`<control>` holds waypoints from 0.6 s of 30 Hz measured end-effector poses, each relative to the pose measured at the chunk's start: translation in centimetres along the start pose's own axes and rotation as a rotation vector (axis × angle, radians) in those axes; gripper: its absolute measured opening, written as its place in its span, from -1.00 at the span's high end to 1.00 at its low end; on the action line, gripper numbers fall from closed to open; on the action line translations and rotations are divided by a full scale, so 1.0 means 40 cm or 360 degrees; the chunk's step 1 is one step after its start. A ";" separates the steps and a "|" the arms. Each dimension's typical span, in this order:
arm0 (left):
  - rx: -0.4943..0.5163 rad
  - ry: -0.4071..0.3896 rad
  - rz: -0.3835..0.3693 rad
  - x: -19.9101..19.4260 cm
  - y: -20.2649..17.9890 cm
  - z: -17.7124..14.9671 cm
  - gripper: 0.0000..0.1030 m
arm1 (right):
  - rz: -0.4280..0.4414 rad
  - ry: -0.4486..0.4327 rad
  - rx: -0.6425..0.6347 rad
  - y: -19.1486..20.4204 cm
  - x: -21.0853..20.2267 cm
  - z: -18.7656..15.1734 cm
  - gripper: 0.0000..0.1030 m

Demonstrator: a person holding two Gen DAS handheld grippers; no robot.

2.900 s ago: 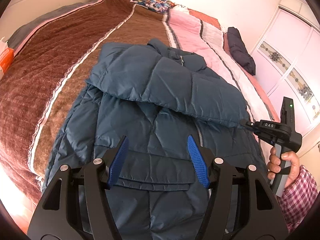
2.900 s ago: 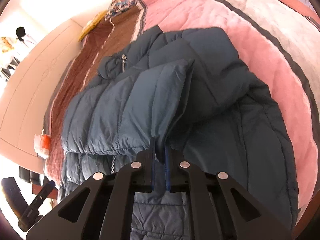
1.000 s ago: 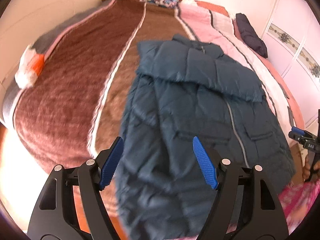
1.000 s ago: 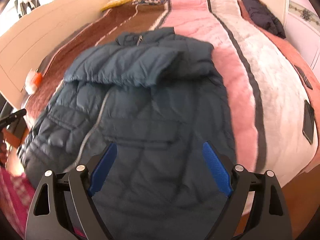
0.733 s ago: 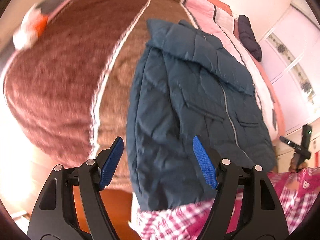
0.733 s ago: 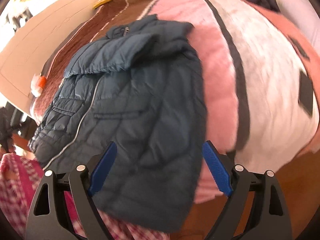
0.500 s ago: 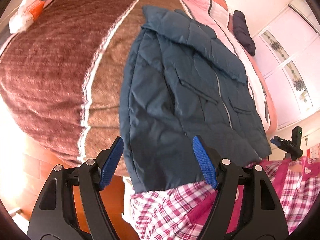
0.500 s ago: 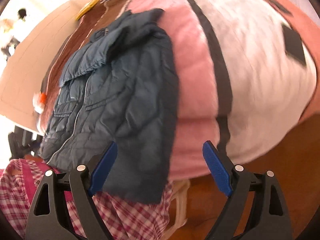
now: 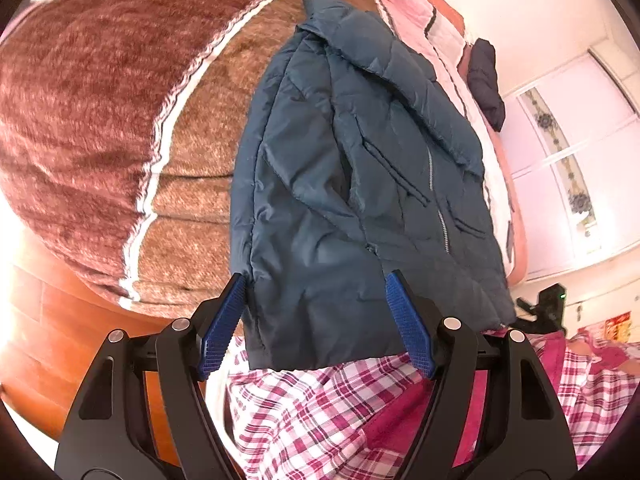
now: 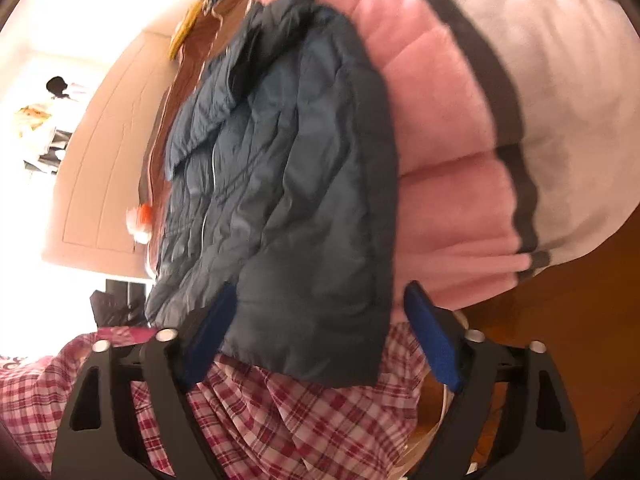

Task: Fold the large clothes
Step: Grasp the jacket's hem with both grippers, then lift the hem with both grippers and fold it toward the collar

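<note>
A dark teal puffer jacket (image 9: 352, 184) lies on the bed with its sleeves folded across the chest and its hem hanging over the bed's foot edge. My left gripper (image 9: 316, 320) is open, its blue pads on either side of the hem's left corner. The jacket also shows in the right wrist view (image 10: 288, 184). My right gripper (image 10: 324, 336) is open around the hem's right corner. Neither gripper holds the cloth. The right gripper shows small at the far right of the left wrist view (image 9: 540, 308).
The bed has a brown striped blanket (image 9: 92, 112) on the left and a pink and white one (image 10: 460, 92) on the right. A dark garment (image 9: 486, 80) lies far back. The person's checked clothing (image 9: 320, 408) is just below the hem. Wooden floor (image 10: 580, 320) lies beside the bed.
Both grippers have dropped from above the jacket down to the foot of the bed and closed in on the hanging hem. The right gripper earlier let go of the folded sleeve.
</note>
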State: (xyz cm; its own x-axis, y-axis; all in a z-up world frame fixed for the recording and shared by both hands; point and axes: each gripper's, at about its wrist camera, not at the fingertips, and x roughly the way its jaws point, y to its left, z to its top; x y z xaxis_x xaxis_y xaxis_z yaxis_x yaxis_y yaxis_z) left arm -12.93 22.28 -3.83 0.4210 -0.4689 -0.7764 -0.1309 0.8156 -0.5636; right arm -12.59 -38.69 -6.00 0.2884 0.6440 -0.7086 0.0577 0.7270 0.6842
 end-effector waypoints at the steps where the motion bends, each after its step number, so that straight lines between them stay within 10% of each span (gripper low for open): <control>1: -0.0013 0.0011 -0.0007 0.002 0.004 -0.002 -0.38 | 0.0003 0.0030 0.0003 0.002 0.010 0.000 -0.41; 6: -0.0026 0.0057 -0.0042 0.010 0.010 -0.013 0.09 | 0.0041 0.0075 0.0021 0.003 0.031 -0.008 -0.10; 9: 0.0001 0.0041 -0.0012 -0.001 0.014 -0.012 0.79 | 0.0064 0.0058 0.0011 0.010 0.020 -0.009 0.22; 18: 0.0063 -0.0118 -0.0038 -0.060 0.001 0.010 0.86 | 0.0154 -0.0112 -0.0049 0.048 -0.039 0.006 0.62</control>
State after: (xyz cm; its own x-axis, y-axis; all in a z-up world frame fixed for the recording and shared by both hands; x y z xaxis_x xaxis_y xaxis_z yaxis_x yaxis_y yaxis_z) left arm -13.61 23.57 -1.86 0.4889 -0.4635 -0.7390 -0.0848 0.8179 -0.5691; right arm -12.70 -38.35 -3.53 0.3573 0.6940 -0.6250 -0.0026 0.6700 0.7424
